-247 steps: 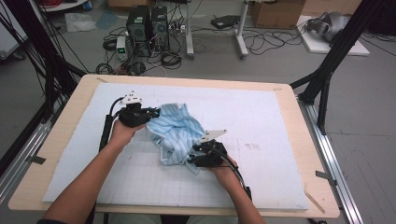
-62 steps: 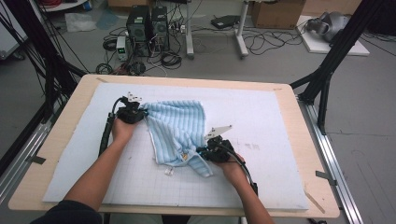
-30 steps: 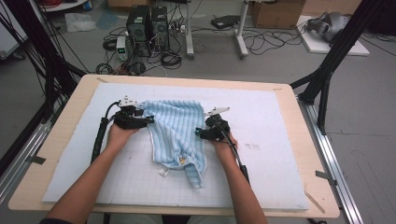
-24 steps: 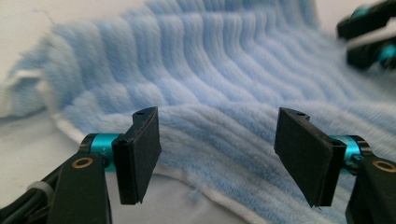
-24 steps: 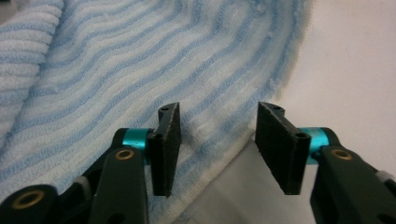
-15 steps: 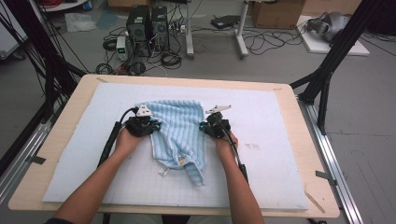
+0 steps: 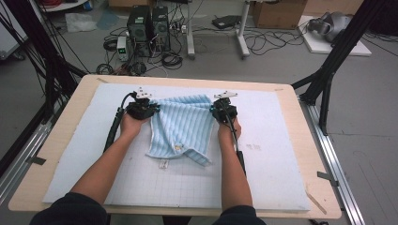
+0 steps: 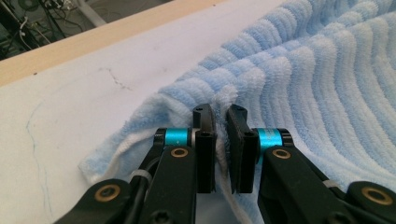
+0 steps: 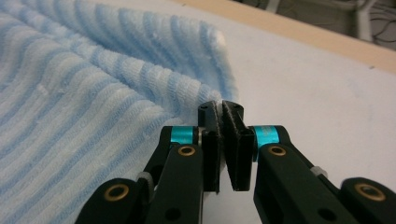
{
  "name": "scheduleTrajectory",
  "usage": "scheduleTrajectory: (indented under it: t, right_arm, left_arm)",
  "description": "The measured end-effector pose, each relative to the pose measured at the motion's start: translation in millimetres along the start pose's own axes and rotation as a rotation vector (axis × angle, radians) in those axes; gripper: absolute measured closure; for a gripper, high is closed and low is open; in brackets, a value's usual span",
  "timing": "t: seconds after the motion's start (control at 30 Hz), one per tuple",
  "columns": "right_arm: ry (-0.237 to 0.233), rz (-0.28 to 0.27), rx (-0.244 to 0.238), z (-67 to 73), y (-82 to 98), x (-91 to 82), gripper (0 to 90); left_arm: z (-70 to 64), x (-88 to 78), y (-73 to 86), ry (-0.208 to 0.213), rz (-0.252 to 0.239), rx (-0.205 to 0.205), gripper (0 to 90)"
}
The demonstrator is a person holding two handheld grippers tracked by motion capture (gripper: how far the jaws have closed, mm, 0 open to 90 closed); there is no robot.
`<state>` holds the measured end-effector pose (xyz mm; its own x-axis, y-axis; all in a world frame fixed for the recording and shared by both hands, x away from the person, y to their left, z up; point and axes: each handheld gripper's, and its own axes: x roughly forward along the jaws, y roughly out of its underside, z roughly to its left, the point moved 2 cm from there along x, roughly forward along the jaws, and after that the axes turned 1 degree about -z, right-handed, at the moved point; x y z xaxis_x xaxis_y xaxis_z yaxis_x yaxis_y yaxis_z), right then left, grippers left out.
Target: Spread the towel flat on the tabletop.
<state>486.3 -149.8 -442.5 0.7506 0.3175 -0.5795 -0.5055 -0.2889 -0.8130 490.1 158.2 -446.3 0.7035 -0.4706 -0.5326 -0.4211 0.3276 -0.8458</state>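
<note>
I am pinching the blue towel (image 7: 182,126) at its 2 far corners, left gripper (image 8: 219,116) and right gripper (image 9: 220,108) both clamped on cloth; next I am judging a lift and stretch to flatten it.

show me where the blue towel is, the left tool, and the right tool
blue towel (image 7: 184,126), high view, middle of its striped face
left tool (image 8: 219,122), left gripper view, between its tips
right tool (image 9: 221,111), right gripper view, between its tips

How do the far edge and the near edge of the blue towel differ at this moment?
The towel's far edge is stretched straight between the left gripper and the right gripper; its near edge lies loose, with a corner folded over. The near edge carries a label; the far edge shows none. Both rest on the white mat.
</note>
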Motion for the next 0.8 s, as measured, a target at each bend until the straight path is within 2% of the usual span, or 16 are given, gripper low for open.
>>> scheduleTrajectory:
  t: [0.03, 0.1, 0.17, 0.2, 0.33, 0.4, 0.47, 0.53, 0.57, 0.6, 0.63, 0.67, 0.7, 0.8]
  right_arm:
    - [0.022, -0.021, 0.003, -0.7, -1.3, 0.5, 85.3]
    - [0.018, -0.027, 0.044, -1.4, -0.4, 0.5, 83.8]
    - [-0.009, 0.001, 0.046, -1.1, 3.3, 1.2, 75.9]
    - [-0.042, 0.0, 0.059, -0.6, 4.8, -0.2, 72.7]
    - [-0.093, -0.021, 0.027, 1.2, 6.6, -12.1, 62.8]
    - [-0.129, -0.03, 0.021, 0.3, 7.8, -19.8, 58.7]
    - [-0.138, -0.029, 0.026, -0.2, 9.7, -27.1, 54.4]
    - [-0.179, -0.012, 0.042, 0.8, 14.6, -34.4, 49.9]
    - [-0.179, 0.003, 0.031, 2.6, 17.8, -37.1, 47.9]
    - [-0.186, 0.01, 0.019, 4.9, 21.6, -39.6, 48.0]
    - [-0.196, 0.015, 0.013, 7.4, 24.5, -41.7, 48.1]
    - [-0.206, 0.01, -0.02, 12.0, 28.9, -44.8, 48.4]
    - [-0.22, 0.01, -0.033, 16.1, 32.7, -47.0, 48.4]
    - [-0.25, 0.036, -0.047, 26.1, 41.4, -48.5, 46.7]
  left_arm:
    - [0.3, 1.0, 0.8, 0.0, -0.006, 0.0, 82.2]
    - [0.2, 1.2, 3.2, 0.01, 0.001, -0.025, 77.3]
    - [0.8, -2.1, 6.0, 0.024, 0.004, -0.062, 62.1]
    - [0.8, -4.4, 6.9, 0.022, -0.001, -0.07, 56.1]
    - [-0.1, -20.2, 14.0, 0.044, -0.042, -0.102, 45.3]
    - [-0.1, -26.9, 18.2, 0.052, -0.044, -0.108, 43.5]
    - [-1.4, -34.8, 24.0, 0.065, -0.046, -0.12, 40.5]
    - [-4.3, -40.9, 29.1, 0.084, -0.032, -0.117, 40.7]
    - [-4.3, -40.9, 29.1, 0.084, -0.032, -0.117, 40.7]
    - [-8.0, -44.4, 33.1, 0.116, -0.009, -0.116, 40.7]
    - [-12.1, -46.4, 35.9, 0.13, -0.002, -0.117, 40.9]
    - [-15.4, -47.3, 38.1, 0.142, 0.009, -0.11, 41.0]
    - [-19.2, -47.3, 39.9, 0.154, 0.018, -0.105, 41.5]
    - [-29.0, -45.2, 42.3, 0.183, 0.079, -0.059, 42.9]
